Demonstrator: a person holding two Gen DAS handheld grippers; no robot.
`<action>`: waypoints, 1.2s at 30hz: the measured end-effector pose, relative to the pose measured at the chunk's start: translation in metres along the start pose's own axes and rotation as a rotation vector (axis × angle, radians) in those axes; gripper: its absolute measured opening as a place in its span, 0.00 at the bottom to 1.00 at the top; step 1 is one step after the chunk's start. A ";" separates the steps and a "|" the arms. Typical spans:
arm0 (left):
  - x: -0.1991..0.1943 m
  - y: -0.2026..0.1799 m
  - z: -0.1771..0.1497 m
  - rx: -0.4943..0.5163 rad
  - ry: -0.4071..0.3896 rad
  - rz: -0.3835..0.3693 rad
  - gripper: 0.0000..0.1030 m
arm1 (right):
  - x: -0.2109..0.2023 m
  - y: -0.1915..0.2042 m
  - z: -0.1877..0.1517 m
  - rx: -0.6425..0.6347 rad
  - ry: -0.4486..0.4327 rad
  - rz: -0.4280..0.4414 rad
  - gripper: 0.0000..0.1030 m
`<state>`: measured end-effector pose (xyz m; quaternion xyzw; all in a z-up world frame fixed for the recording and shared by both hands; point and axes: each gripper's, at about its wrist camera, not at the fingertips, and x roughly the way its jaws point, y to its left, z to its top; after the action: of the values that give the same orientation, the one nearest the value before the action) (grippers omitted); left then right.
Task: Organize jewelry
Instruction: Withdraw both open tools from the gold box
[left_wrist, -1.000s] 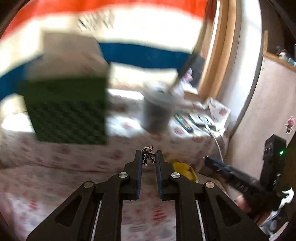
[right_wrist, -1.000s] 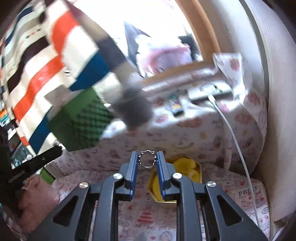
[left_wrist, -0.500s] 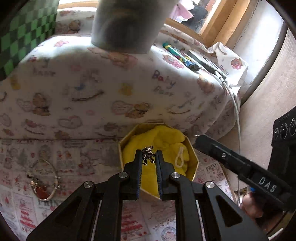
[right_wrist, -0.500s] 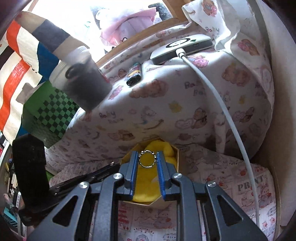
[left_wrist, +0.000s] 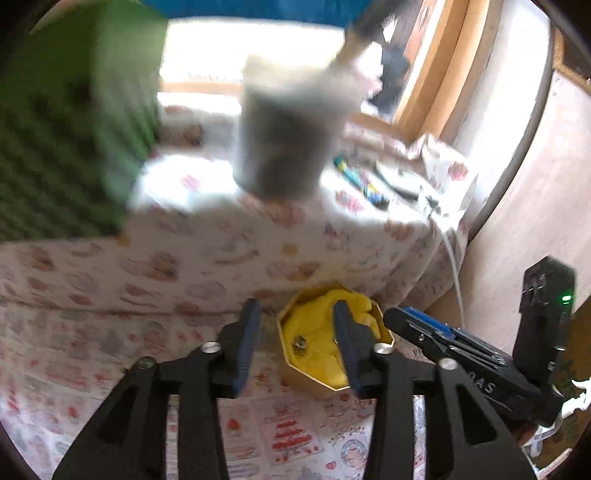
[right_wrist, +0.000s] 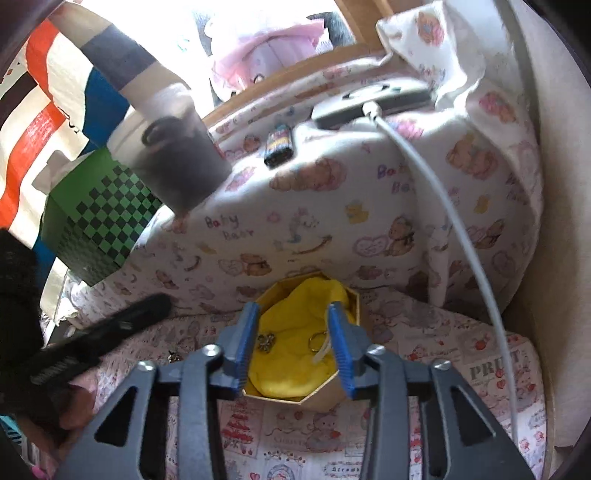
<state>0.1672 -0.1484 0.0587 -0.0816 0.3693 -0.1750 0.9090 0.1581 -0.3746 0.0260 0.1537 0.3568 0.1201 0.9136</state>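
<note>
Both tongs released — charm, ring in box; left view blurred.

Both wrist views look forward and down, close above the shared yellow-lined box (left view blurred).

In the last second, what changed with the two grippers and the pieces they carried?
Both let go. The left gripper opened, and its charm now lies on the yellow cloth in the gold box. The right gripper opened too, and its ring lies beside the charm. The box stayed put.
</note>
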 end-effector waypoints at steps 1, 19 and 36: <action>-0.011 0.004 0.001 0.002 -0.029 0.016 0.55 | -0.003 0.003 0.000 -0.010 -0.009 -0.008 0.42; -0.100 0.090 -0.052 0.070 -0.316 0.343 0.99 | -0.025 0.083 -0.037 -0.256 -0.174 -0.025 0.84; -0.017 0.156 -0.065 -0.089 -0.104 0.268 0.96 | 0.013 0.102 -0.067 -0.294 -0.097 -0.066 0.86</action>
<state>0.1508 0.0014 -0.0207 -0.0809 0.3366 -0.0313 0.9376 0.1100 -0.2634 0.0085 0.0122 0.2955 0.1334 0.9459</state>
